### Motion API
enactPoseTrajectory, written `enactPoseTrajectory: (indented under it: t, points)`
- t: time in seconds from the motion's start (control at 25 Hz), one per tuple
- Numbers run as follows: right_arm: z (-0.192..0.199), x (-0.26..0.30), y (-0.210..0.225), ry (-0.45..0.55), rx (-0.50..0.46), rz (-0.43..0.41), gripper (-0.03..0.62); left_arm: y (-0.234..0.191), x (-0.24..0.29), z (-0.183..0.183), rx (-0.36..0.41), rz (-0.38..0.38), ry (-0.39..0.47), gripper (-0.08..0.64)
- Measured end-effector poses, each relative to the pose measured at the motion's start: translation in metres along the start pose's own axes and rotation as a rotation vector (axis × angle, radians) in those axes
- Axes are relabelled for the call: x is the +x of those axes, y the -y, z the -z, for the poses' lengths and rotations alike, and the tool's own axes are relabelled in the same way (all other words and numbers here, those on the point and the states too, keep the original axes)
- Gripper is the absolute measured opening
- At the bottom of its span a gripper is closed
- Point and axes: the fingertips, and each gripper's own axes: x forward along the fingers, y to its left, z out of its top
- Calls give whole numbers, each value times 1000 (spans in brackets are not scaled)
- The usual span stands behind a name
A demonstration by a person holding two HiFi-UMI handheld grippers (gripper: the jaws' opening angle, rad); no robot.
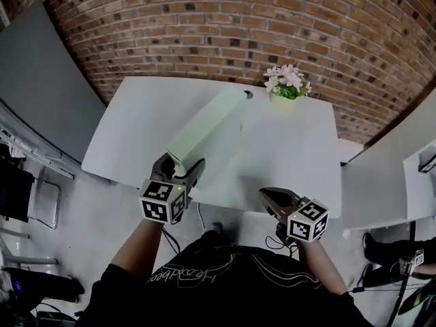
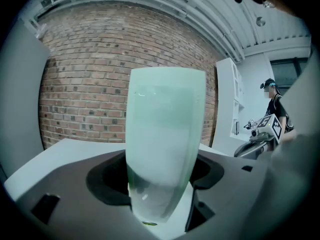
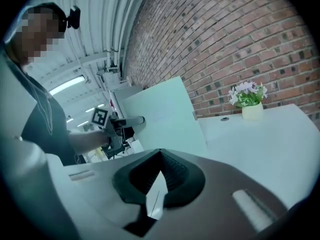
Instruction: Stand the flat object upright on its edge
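- Right under me at 6 o'clock in the head view is the wearer's dark shirt, with both arms stretched out to the near edge of the white surface.
- At 7 o'clock the left tool is clamped on the near end of the pale green board. In the left gripper view the board's narrow edge fills the gap, and the jaws stand wide with a pad on either side of it.
- The board is up on its long edge. It runs from the left tool at 7 o'clock towards 1 o'clock across the surface, and its far end comes close to a small round hole in the top.
- From the right gripper view its broad face rises like a wall with a slight lean. I cannot tell whether the lower edge bears on the surface or hangs just above it.
- At 5 o'clock the right tool has its jaws closed together with nothing between them. It sits over the near edge of the surface, well apart from the board.
- At 1 o'clock, at the far edge, a pot of pink flowers stands just past the board's far end, in front of the brick wall.
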Motion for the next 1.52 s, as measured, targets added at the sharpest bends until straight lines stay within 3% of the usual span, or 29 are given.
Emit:
enactPoseTrajectory:
  t: [0.56, 0.72, 1.0, 1.52]
  points:
    - [-1, -25, -27, 51, 41, -67, 5, -7, -40, 16, -98, -275, -21, 318]
    - [-2, -22, -26, 82, 103, -79, 5, -14, -42, 14, -112, -340, -6, 316]
    - [-2, -9, -8, 73, 132, -58, 5, -27, -24, 8, -120, -384, 5, 314]
    - [-30, 27, 48, 66, 165, 8, 5, -75, 52, -21, -131, -398, -15, 315]
